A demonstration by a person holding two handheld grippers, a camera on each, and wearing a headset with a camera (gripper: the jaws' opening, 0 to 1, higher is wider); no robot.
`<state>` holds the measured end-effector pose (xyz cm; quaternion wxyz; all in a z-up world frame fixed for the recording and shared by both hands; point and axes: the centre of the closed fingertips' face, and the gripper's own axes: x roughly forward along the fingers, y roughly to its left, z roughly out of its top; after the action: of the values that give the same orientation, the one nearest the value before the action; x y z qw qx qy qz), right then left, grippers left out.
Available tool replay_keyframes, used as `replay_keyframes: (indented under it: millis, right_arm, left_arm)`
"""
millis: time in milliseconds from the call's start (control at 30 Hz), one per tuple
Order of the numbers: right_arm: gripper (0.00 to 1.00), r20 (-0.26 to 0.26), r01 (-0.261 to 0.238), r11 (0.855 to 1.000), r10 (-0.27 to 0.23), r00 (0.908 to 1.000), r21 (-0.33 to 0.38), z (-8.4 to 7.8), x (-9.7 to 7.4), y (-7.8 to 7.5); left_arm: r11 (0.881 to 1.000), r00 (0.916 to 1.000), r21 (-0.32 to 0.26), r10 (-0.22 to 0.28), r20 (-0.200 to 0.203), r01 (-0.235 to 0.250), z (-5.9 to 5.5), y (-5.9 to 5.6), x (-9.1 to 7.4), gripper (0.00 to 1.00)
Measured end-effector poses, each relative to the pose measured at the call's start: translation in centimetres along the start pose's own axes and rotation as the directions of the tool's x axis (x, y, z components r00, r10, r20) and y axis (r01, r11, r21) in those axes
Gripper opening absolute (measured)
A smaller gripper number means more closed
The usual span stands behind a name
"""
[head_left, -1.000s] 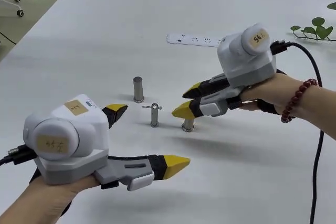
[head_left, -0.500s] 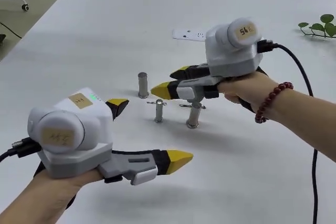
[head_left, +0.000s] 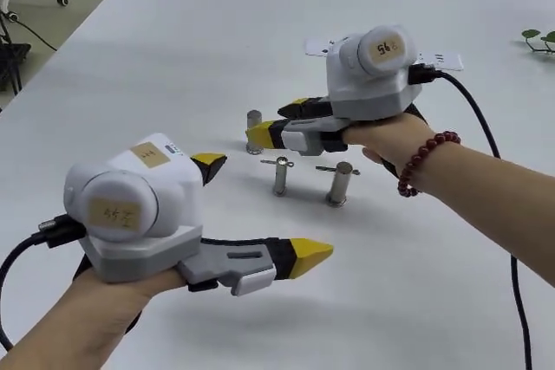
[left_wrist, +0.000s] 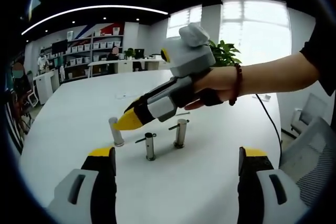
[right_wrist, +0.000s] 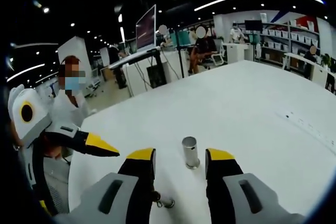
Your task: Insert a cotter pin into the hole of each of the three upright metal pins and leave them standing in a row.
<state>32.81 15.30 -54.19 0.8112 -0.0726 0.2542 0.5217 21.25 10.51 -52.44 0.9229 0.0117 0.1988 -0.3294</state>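
Two metal pins [head_left: 280, 176] carry cotter pins [head_left: 338, 169], now behind the right gripper [head_left: 273, 120], which has swung on to the bare third pin [right_wrist: 189, 151] just ahead between its spread, empty jaws. One insertion remains; left gripper [head_left: 262, 209] waits wide open.

Held forward, left gripper [head_left: 266, 207] and right gripper [head_left: 276, 120] both spread, empty

light: bright, even on white bench [head_left: 173, 49] | source: ceiling strips [left_wrist: 94, 10], windows [left_wrist: 239, 24] | shadows: soft, faint | gripper views: fisheye bending at edges, background softly blurred | head view: sharp
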Motion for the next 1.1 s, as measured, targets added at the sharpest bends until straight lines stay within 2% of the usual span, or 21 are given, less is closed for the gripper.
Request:
replay_keyframes:
  millis: [233,533,900,1100]
  right_arm:
    - [0.28,0.007,0.02,0.999,-0.02,0.9998,-0.041,0.3,1.0,-0.3]
    - [0.22,-0.004,0.031,0.998,-0.032,0.9995,-0.048,0.0,2.5,-0.9]
    - [0.09,-0.025,0.059,0.994,-0.061,0.9978,-0.092,-0.5,2.6,-1.3]
    - [0.09,-0.034,0.05,0.995,-0.054,0.998,-0.09,-0.6,2.4,-1.0]
  left_arm:
    - [1.0,1.0,-0.001,-0.006,0.003,0.006,0.1,-0.1,0.1,0.96]
    - [1.0,0.9999,-0.007,-0.003,0.01,0.003,0.2,0.0,0.1,0.95]
    - [1.0,0.9999,-0.011,-0.001,0.016,0.001,0.4,0.0,0.2,0.94]
    - [1.0,0.9999,-0.01,0.0,0.012,0.0,0.3,0.0,0.2,0.94]
